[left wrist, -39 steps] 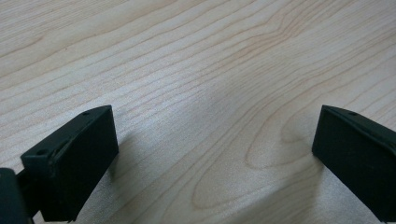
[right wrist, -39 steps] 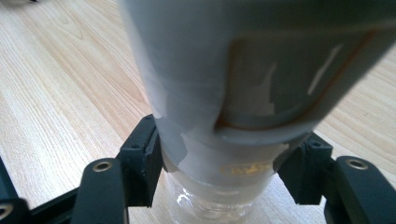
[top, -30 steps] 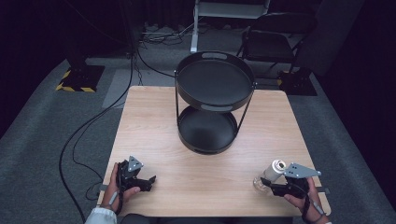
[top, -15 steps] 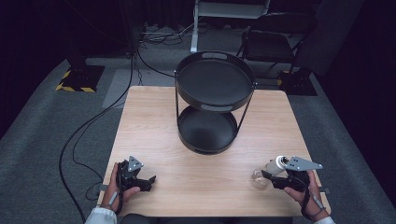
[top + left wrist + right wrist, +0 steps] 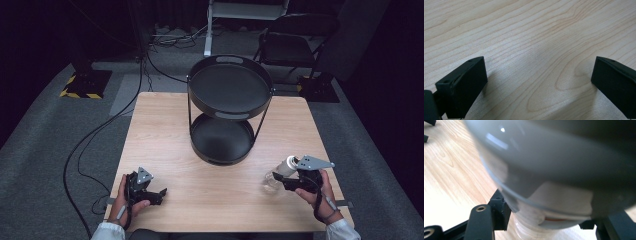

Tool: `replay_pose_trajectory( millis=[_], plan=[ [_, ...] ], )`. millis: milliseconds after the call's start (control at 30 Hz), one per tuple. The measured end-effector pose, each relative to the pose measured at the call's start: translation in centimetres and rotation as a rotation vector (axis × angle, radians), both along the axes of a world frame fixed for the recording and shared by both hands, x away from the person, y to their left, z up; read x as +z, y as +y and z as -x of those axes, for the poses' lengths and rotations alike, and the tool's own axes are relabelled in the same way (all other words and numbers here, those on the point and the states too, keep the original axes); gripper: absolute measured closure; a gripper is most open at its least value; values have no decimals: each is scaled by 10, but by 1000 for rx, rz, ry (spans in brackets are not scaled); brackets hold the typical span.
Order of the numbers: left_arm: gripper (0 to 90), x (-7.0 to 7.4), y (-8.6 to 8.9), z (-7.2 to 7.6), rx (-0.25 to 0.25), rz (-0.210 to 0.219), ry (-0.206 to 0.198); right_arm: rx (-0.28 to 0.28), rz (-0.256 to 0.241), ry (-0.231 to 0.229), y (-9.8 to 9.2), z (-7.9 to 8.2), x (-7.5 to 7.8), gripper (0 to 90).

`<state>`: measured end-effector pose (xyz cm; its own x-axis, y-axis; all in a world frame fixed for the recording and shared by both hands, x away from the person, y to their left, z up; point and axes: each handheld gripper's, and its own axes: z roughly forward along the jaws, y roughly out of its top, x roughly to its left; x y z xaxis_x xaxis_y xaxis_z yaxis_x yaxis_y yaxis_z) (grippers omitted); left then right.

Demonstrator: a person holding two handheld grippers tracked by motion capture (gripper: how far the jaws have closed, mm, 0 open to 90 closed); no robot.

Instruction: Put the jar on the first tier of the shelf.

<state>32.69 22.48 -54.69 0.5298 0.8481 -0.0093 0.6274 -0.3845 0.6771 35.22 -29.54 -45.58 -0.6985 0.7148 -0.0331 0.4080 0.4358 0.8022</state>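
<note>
The right gripper (image 5: 283, 180) has its jaws clenched on a light bulb (image 5: 276, 176), right-front of the two-tier tray (image 5: 230, 117). The left gripper (image 5: 152, 194), left-front of it, rests released on the surface (image 5: 165, 135).

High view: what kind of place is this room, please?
Probably a recording studio or lab rather than a home. A lone wooden table stands on grey carpet amid dark walls, cables trail across the floor, and a yellow-and-black striped stand base sits at the back left.
</note>
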Motion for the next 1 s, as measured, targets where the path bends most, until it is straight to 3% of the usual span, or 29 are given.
replay_pose_trajectory(
  millis=[500,1000],
  plan=[
    [0,0,0,0,0,1,0,21,38,-28,30,-28,29,407],
    [1,0,0,0,-1,0,0,20,45,-23,65,-58,38,408]
  ],
)
